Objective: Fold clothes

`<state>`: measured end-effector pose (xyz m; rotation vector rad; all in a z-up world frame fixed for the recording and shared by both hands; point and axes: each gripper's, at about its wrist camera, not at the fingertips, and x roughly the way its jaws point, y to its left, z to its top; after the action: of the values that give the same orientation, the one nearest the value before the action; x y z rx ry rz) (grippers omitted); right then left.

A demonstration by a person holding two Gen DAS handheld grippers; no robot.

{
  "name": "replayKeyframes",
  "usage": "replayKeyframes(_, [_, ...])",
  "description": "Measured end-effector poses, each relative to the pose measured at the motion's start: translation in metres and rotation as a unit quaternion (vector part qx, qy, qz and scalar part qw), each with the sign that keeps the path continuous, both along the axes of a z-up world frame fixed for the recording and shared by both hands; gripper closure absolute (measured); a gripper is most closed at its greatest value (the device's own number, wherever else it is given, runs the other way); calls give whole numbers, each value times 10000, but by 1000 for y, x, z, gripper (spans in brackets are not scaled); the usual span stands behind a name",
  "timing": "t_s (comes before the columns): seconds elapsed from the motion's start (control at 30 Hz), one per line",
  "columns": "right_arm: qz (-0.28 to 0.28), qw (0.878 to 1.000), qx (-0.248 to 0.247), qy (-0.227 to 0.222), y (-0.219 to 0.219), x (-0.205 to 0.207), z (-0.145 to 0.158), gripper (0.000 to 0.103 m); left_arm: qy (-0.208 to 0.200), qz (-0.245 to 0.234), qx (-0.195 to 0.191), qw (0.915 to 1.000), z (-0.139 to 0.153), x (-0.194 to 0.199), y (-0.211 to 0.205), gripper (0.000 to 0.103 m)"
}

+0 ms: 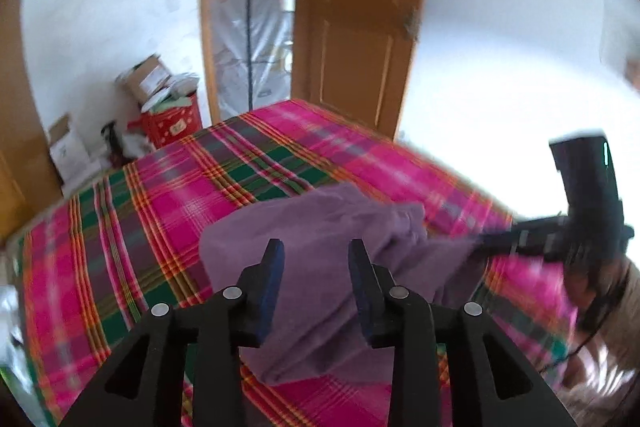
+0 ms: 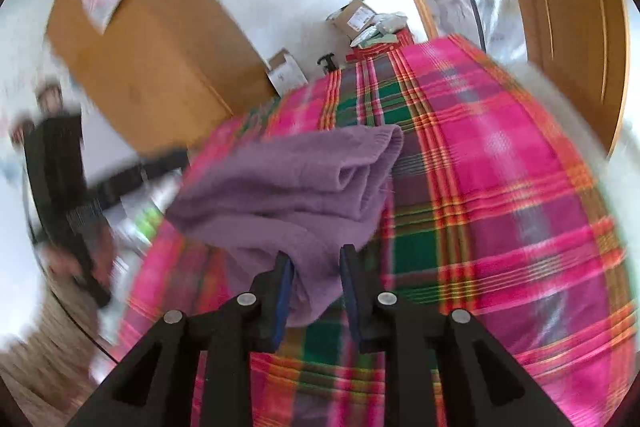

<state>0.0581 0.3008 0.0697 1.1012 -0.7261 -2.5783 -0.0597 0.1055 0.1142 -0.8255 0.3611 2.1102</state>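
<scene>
A purple knitted sweater [image 1: 320, 227] lies partly folded on a bed with a pink and green plaid cover [image 1: 168, 195]. My left gripper [image 1: 316, 255] hovers over the sweater's near side, open, with nothing pinched between its blue pads. In the right wrist view the sweater [image 2: 288, 179] shows a rolled fold towards the far side. My right gripper [image 2: 316, 263] is open, its fingers either side of the sweater's near edge. From the left wrist view the right gripper [image 1: 504, 239] is a blur at the sweater's right corner. Both views are motion-blurred.
A wooden door [image 1: 356, 15] stands open behind the bed. Cardboard boxes [image 1: 148, 79] and a red box [image 1: 172, 123] sit on the floor at the far left corner. A wooden cabinet [image 2: 132, 39] stands left of the bed. The bed's edge [image 2: 136, 287] is close.
</scene>
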Motion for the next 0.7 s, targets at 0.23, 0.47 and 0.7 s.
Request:
replayKeyframes(0.23, [-263, 9983, -518, 80, 12, -10, 2, 61, 54, -288, -597, 9978, -24, 9, 21, 68])
replayKeyframes(0.47, [-67, 9915, -1262, -306, 1, -46, -18, 57, 423, -497, -935, 9935, -31, 27, 24, 68])
replayKeyframes(0.7, [-435, 9830, -1659, -650, -2, -79, -34, 57, 260, -361, -802, 9958, -35, 14, 22, 68])
